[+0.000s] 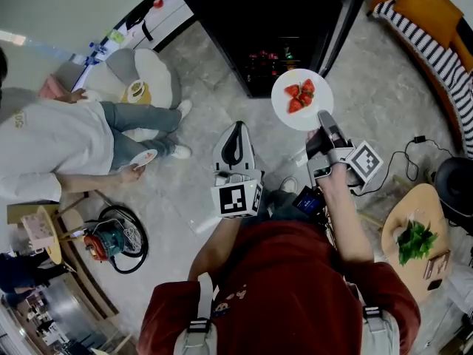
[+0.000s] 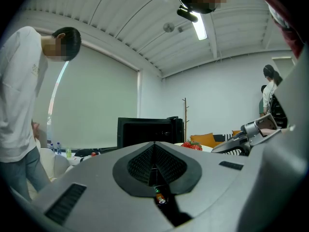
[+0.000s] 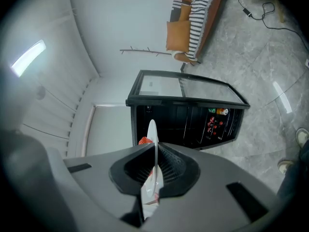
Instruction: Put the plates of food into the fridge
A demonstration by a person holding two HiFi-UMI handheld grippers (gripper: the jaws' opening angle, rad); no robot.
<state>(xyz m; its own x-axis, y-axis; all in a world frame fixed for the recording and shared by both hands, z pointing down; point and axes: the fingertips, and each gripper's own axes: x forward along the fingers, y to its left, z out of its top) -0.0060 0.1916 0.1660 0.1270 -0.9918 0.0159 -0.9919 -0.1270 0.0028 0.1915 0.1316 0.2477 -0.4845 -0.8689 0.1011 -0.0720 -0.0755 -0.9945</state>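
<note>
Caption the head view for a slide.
Right gripper holds a plate of strawberries before the open fridge; left gripper shut and empty.

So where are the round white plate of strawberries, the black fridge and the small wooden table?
The round white plate (image 1: 290, 117), head view, bare white part.
The black fridge (image 1: 259, 21), head view, dark body.
The small wooden table (image 1: 417, 204), head view, bare top.

Grey marbled stone floor (image 1: 392, 102); orange sofa with striped black-and-white throw (image 1: 423, 7) at upper right; oval pale wooden table (image 1: 427, 198); ribbed white ceiling (image 2: 120, 18) carrying a strip light (image 2: 199, 29).
</note>
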